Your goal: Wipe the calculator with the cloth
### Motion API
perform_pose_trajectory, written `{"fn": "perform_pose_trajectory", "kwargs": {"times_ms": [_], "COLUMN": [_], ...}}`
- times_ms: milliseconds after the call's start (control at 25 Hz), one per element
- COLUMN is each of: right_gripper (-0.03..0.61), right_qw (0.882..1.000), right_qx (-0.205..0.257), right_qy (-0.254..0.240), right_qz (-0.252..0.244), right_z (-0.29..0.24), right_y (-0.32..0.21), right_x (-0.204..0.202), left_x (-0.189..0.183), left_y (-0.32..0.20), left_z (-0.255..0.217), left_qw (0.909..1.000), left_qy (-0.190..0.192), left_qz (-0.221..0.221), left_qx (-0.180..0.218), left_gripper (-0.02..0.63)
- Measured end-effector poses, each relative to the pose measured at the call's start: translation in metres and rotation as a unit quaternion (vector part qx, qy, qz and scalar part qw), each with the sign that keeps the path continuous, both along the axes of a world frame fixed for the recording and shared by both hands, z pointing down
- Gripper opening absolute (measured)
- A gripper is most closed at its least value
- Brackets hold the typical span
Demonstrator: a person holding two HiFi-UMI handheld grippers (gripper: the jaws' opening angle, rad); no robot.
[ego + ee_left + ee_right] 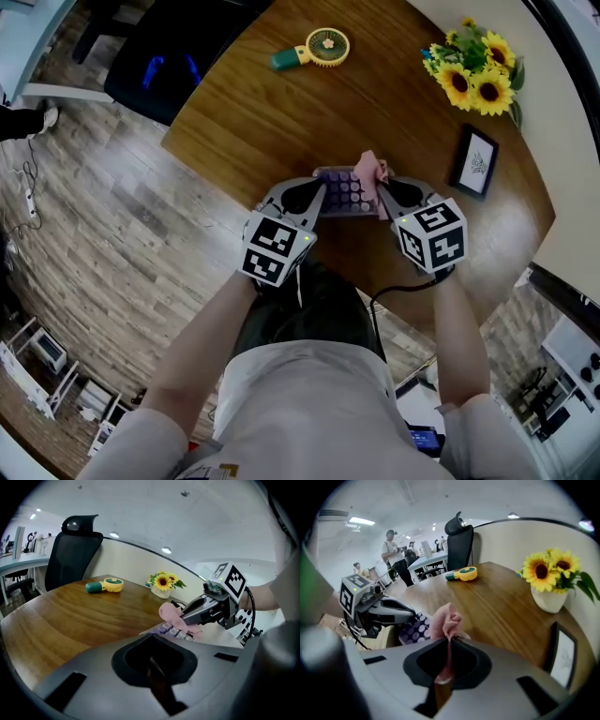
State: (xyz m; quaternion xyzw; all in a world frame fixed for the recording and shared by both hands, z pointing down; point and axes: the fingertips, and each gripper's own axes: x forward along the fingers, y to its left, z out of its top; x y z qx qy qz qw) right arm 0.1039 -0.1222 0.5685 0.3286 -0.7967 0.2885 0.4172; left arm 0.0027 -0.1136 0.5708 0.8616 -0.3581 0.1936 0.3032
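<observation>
Gripping a bunched pink cloth [446, 618], the right gripper [447, 641] has its jaws closed on the fabric, a fold of it running down into the slot between them while the rest puffs up above the tips. The cloth rests against the right end of the calculator [342, 192], a purple one with rows of pale round keys, which lies at the near edge of the wooden table [281, 122], just above the middle of the head view. The left gripper [314, 195] meets the calculator from the left, and its jaws sit narrow, pinched onto that left edge as far as its own view and the right gripper view show. The two grippers face each other across the calculator, their marker cubes below it in the head view. Toward the top of that view lies a yellow and green handheld fan [319, 49], well apart from the calculator. At upper right stands a bunch of sunflowers [473, 70] in a white pot, with a small dark picture frame [474, 161] below them. A black office chair [178, 47] stands off the table at upper left.
</observation>
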Motion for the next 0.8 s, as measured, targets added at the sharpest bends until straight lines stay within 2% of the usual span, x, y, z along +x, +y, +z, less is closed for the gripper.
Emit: {"fn": "perform_pose_trajectory", "kwargs": {"times_ms": [80, 240, 280, 360, 480, 600, 720, 800], "right_gripper": [0.023, 0.023, 0.023, 0.023, 0.023, 0.025, 0.025, 0.026], "right_qw": [1.0, 0.995, 0.994, 0.992, 0.994, 0.995, 0.995, 0.995], "right_qx": [0.006, 0.034, 0.044, 0.064, 0.079, 0.059, 0.024, 0.007], "right_qy": [0.013, 0.079, 0.085, 0.067, -0.001, -0.062, -0.091, -0.096], "right_qz": [0.009, 0.048, 0.061, 0.08, 0.077, 0.048, 0.027, 0.038], "right_z": [-0.004, -0.009, -0.014, -0.028, -0.051, -0.055, -0.039, -0.023], "right_y": [-0.002, -0.014, -0.018, -0.022, -0.019, 0.0, 0.024, 0.032], "right_x": [0.013, 0.056, 0.063, 0.062, 0.024, -0.031, -0.075, -0.089], "left_x": [0.0, 0.001, 0.001, 0.001, 0.0, 0.0, 0.001, 0.001], "left_y": [0.0, -0.001, 0.0, 0.0, -0.001, -0.002, -0.001, -0.001], "left_z": [0.001, 0.002, 0.001, 0.001, 0.0, -0.001, -0.001, 0.0], "left_qw": [1.0, 1.0, 1.0, 0.9999, 1.0, 1.0, 1.0, 1.0], "left_qy": [0.0, 0.003, 0.004, 0.004, 0.004, 0.004, 0.005, 0.005], "left_qz": [0.001, 0.002, 0.003, 0.003, 0.002, 0.002, 0.002, 0.002], "left_qx": [-0.001, -0.006, -0.008, -0.009, -0.006, -0.006, -0.006, -0.007], "left_gripper": [0.003, 0.003, 0.003, 0.003, 0.003, 0.003, 0.003, 0.003]}}
